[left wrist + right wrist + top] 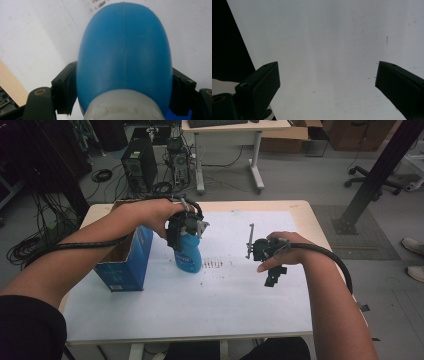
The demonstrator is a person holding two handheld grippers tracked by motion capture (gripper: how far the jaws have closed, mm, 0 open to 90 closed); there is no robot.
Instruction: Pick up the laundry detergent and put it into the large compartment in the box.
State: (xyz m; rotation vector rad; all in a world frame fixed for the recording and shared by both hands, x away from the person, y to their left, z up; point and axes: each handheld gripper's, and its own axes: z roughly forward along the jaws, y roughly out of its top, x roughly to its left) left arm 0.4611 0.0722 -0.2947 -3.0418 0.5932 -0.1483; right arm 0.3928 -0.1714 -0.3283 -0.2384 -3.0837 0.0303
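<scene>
Blue bottle [189,254] upright on white-covered counter [200,300], just beside open blue box [125,262]. Left gripper [186,231] pinching bottle near white neck, pads against both flanks. Right gripper [270,257] spread, empty, hovering over counter. Risk: smooth rounded plastic slips or tips on lift. Left gripper view shows pad contact; high view shows box.

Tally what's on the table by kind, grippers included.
Bottle: 1
Box: 1
Grippers: 2, left gripper closed on the bottle, right gripper open over the white sheet
Sheet: 1
Total: 5
</scene>
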